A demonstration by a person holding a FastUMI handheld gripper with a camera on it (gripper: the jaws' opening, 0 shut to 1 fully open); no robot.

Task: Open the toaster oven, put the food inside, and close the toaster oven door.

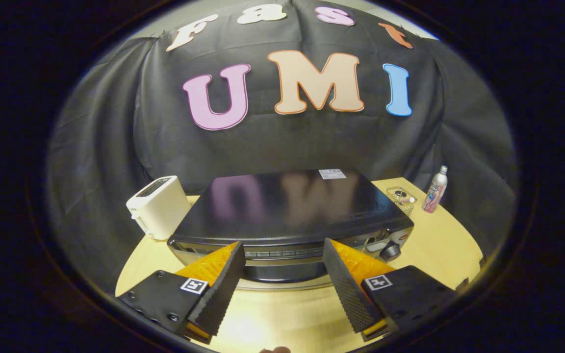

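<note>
A black toaster oven [287, 206] with a glossy top stands on the yellow table [439, 240], seen from above and in front. Its door is shut, with the silver handle bar [282, 262] across the upper front and a black knob [390, 251] at the right end. My gripper [282, 247] is open, its two black ribbed fingers [223, 289] spread wide. The fingertips hang just in front of the oven's top front edge, either side of the handle's middle, touching nothing. I cannot make out any food.
A white pop-up toaster [159, 206] stands left of the oven. Right of the oven sit a small wire basket [401, 198] and a silver spray bottle [434, 189] near the table's back edge. Bare table lies under the fingers.
</note>
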